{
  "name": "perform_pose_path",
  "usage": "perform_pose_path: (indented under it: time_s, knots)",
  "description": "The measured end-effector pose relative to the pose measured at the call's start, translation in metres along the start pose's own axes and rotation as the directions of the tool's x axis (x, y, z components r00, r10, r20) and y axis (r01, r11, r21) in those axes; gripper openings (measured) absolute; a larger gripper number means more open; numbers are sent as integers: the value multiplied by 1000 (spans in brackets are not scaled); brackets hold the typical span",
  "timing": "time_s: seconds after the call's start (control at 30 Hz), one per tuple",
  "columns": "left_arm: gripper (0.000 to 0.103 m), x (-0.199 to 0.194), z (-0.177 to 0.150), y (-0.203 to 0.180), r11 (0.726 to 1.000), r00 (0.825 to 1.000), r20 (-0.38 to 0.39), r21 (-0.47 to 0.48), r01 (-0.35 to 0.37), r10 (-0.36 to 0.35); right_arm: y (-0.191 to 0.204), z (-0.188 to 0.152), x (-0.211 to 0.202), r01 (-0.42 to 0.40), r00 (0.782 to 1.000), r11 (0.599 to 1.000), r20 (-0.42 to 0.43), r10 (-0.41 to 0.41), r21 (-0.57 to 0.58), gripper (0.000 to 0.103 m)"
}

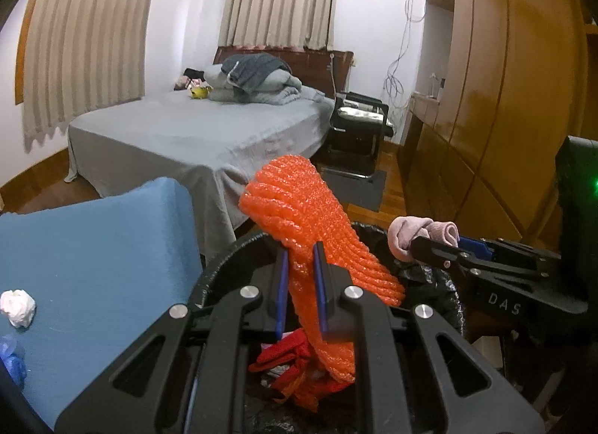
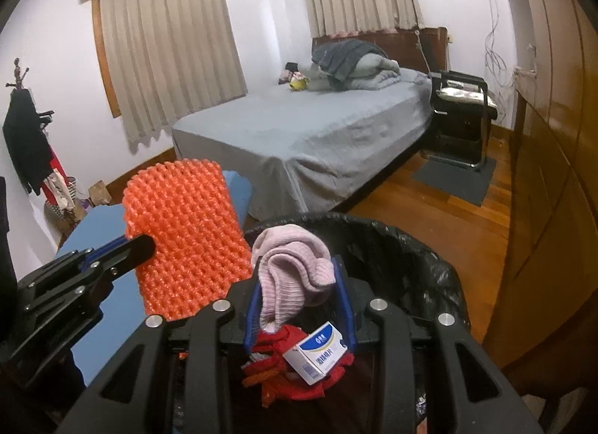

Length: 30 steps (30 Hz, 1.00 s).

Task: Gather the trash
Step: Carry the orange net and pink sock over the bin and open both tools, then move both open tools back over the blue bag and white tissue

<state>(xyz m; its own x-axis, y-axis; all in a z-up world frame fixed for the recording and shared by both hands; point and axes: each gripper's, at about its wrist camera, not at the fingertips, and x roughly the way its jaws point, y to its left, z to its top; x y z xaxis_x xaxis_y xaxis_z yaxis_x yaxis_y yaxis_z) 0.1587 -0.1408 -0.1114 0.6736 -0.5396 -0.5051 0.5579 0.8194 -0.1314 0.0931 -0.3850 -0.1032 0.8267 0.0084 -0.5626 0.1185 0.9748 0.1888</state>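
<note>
A: Far left, what sits on the blue counter (image 1: 93, 247)?

B: A white paper wad (image 1: 17, 307) near its left edge, and something blue and crumpled (image 1: 11, 359) just below it, too cut off to name.

A: And the left gripper (image 1: 301, 284)?

B: Its fingers (image 1: 281, 292) are drawn close together, pinching an orange foam net (image 1: 302, 206). The net stands up above the fingertips and hangs down below them over the bin (image 1: 224, 266), which is lined with a black bag and stands just right of the counter.

A: What lies in the bin?

B: Red mesh scraps (image 2: 299, 374) and a small white and blue box (image 2: 317, 357), tilted on top of the red stuff.

A: Then the right gripper (image 2: 299, 303)?

B: It is partly closed, with a pink sock (image 2: 291, 262) clamped between its blue-padded fingers (image 2: 345, 299). The sock bunches above the fingers and one end dangles toward the box. It is held above the bin's opening, just right of the net.

A: Behind all that?

B: A bed (image 2: 317, 135) with a grey sheet and folded bedding by the headboard, a black chair (image 2: 463, 98) right of it, a wooden wardrobe (image 2: 553, 135) along the right wall, and curtains (image 2: 168, 53) over the windows.
</note>
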Motion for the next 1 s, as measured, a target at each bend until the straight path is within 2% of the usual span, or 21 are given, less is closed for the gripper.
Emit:
perform_pose_path:
  time_s: [0.17, 0.3, 0.4, 0.5, 0.57, 0.63, 0.7, 0.77, 1.0]
  knots:
    - [17, 13, -2, 0, 1000, 999, -36, 0, 8, -8, -4, -7, 9, 16, 999, 1000, -33, -16, 7, 37]
    - [29, 18, -5, 4, 1000, 999, -54, -17, -5, 4, -7, -9, 10, 27, 999, 1000, -46, -27, 11, 37]
    - [36, 19, -4, 9, 999, 998, -56, -25, -20, 19, -7, -7, 8, 34, 999, 999, -42, -33, 10, 42]
    - [44, 16, -5, 15, 999, 998, -51, -35, -40, 38, -6, -7, 6, 42, 999, 999, -30, -42, 7, 55]
    - [52, 13, -4, 19, 998, 998, -44, -40, -52, 50, -4, -6, 3, 50, 999, 999, -17, -50, 5, 70]
    - [66, 8, -2, 24, 996, 997, -29, -44, -79, 78, -3, -4, 1, 53, 999, 999, -7, -52, 6, 77]
    - [75, 1, -2, 30, 993, 994, -15, -47, -110, 109, -1, -2, -1, 49, 999, 999, 5, -49, 4, 86]
    - [78, -7, -1, 39, 989, 990, -6, -56, -138, 138, 3, 1, -4, 41, 999, 999, 20, -41, 7, 95]
    - [87, -39, -2, 71, 972, 975, 14, -87, -219, 221, 24, 9, -8, -4, 999, 1000, 40, 4, -10, 97]
